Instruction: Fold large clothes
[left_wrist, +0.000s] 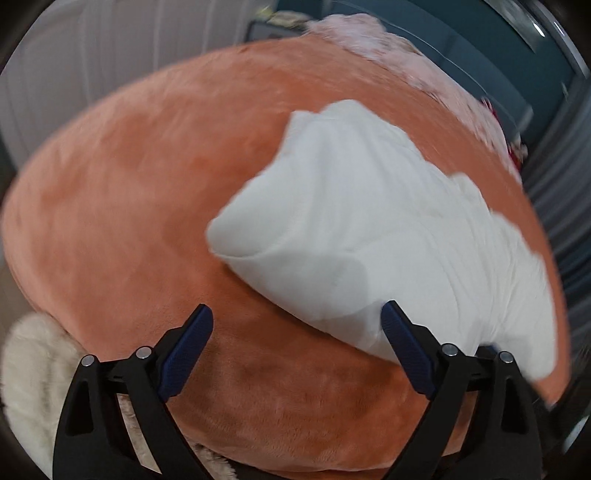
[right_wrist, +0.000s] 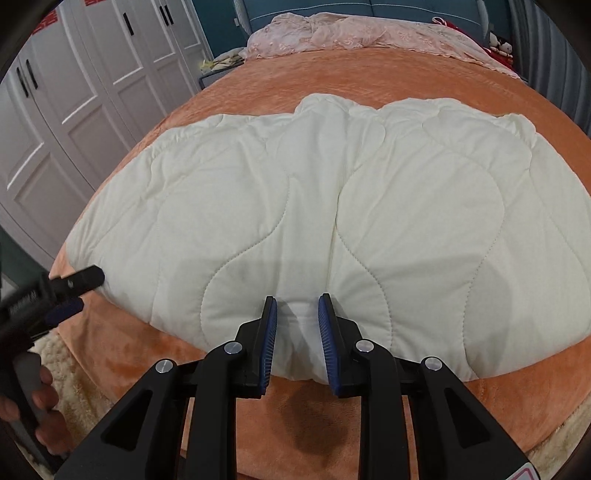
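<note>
A cream-white quilted comforter (right_wrist: 295, 206) lies folded across a bed covered with an orange plush blanket (right_wrist: 155, 350). My right gripper (right_wrist: 297, 317) is at the middle of its near edge, shut on a puckered bunch of the fabric. My left gripper (right_wrist: 78, 293) is beside the comforter's near left corner, held by a person's hand (right_wrist: 42, 387). In the left wrist view the left gripper (left_wrist: 297, 328) stands wide open above the blanket (left_wrist: 147, 184). The comforter (left_wrist: 369, 229) lies just ahead, with its edge by the right finger and nothing pinched.
White wardrobe doors (right_wrist: 74, 96) stand to the left of the bed. A pink lace cloth (right_wrist: 351, 33) lies at the head end, with plush toys (right_wrist: 498, 48) at the far right. A cream fluffy rug (left_wrist: 33, 369) lies on the floor by the near edge.
</note>
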